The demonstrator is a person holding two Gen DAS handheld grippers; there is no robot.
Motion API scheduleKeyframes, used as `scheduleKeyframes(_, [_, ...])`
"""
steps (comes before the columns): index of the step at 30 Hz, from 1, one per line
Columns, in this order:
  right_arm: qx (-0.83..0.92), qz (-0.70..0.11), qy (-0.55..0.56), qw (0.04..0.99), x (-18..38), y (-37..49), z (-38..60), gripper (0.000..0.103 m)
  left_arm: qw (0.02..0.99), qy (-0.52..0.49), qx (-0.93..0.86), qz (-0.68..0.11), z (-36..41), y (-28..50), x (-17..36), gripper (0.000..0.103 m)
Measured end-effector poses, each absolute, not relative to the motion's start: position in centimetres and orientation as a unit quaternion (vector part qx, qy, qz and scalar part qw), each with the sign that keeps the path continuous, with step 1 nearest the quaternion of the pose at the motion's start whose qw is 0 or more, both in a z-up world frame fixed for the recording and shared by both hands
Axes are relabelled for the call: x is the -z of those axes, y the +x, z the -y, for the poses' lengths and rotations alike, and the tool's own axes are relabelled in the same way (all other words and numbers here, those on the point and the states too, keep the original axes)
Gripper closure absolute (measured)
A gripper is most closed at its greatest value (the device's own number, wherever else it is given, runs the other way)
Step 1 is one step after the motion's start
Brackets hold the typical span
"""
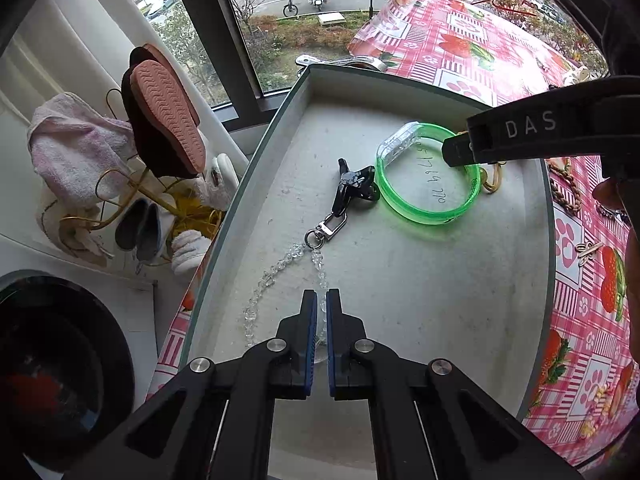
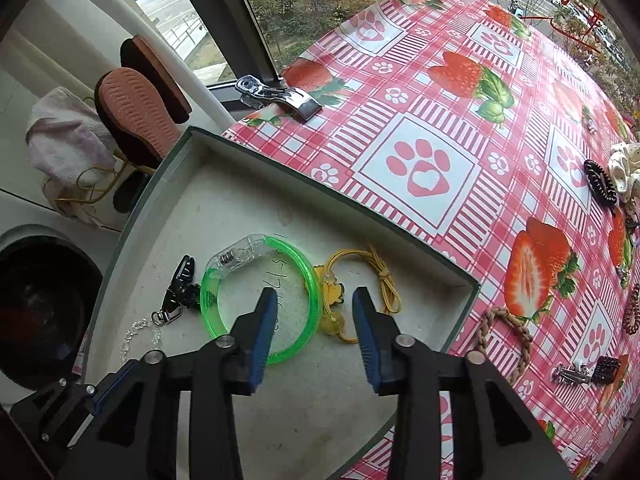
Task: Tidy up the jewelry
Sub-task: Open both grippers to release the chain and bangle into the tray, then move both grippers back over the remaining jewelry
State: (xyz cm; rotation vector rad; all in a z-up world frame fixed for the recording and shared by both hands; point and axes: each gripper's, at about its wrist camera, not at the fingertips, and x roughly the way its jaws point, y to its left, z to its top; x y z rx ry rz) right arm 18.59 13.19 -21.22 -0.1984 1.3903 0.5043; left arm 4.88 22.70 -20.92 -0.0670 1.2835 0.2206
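A grey tray (image 1: pixel 256 168) (image 2: pixel 132 224) sits on a strawberry tablecloth. In it lie a green bangle (image 1: pixel 424 208) (image 2: pixel 312 276), a black charm with a silver clasp (image 1: pixel 356 188) (image 2: pixel 180 284), a clear bead chain (image 1: pixel 272 276) (image 2: pixel 136 332) and a yellow cord with a charm (image 2: pixel 360 280). My left gripper (image 1: pixel 321 300) is shut on the bead chain, low over the tray floor. My right gripper (image 2: pixel 314 300) is open and empty, hovering over the bangle's right side and the yellow charm; it shows in the left wrist view (image 1: pixel 456 152).
More jewelry lies on the tablecloth to the right: a braided rope bracelet (image 2: pixel 504 332), hair clips (image 2: pixel 580 372), a black clip (image 2: pixel 600 184) and a cream scrunchie (image 2: pixel 624 164). A metal clamp (image 2: pixel 280 98) grips the table's far edge. A shoe rack stands left of the table.
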Motion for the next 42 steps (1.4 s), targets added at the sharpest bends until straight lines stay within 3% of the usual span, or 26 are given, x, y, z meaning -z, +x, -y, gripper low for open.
scheduleKeyframes(15, [-0.22, -0.628, -0.001, 0.746, 17.3, 15.4, -7.0, 0.05, 0.792, -0.023, -0.113, -0.599, -22.6, 4.6, 19.5, 0.092])
scheduleKeyframes(20, [-0.203, -0.631, 0.038, 0.748, 16.8, 14.1, -4.0, 0.034, 0.789, -0.017, -0.116, -0.602, -22.2, 4.5, 19.3, 0.092])
scheduleKeyframes(22, [-0.195, -0.63, 0.052, 0.75, 16.5, 13.7, -2.7, 0.033, 0.787, -0.018, -0.114, -0.606, -22.1, 4.5, 19.3, 0.092])
scheduleKeyframes(23, [-0.191, -0.63, 0.057, 0.751, 16.4, 13.5, -2.1, 0.033, 0.787, -0.018, -0.113, -0.607, -22.0, 4.5, 19.3, 0.09])
scheduleKeyframes(24, [-0.186, -0.63, 0.062, 0.752, 16.3, 13.2, -1.3, 0.033, 0.786, -0.016, -0.113, -0.607, -21.8, 4.5, 19.2, 0.055])
scheduleKeyframes(25, [-0.181, -0.63, 0.067, 0.752, 16.3, 13.0, -0.6, 0.033, 0.787, -0.013, -0.121, -0.605, -21.7, 4.5, 19.0, 0.0])
scheduleKeyframes(33, [-0.122, -0.64, 0.108, 0.751, 17.0, 11.1, 6.2, 0.029, 0.807, 0.031, -0.11, -0.579, -19.6, 4.6, 17.5, 0.0])
scheduleKeyframes(35, [-0.107, -0.642, 0.115, 0.75, 17.1, 10.6, 7.8, 0.02, 0.808, 0.035, -0.101, -0.579, -18.9, 4.6, 17.3, 0.0])
scheduleKeyframes(42, [-0.05, -0.636, 0.135, 0.758, 17.0, 8.3, 13.5, 0.02, 0.809, 0.049, -0.056, -0.583, -15.7, 4.9, 17.0, 0.0])
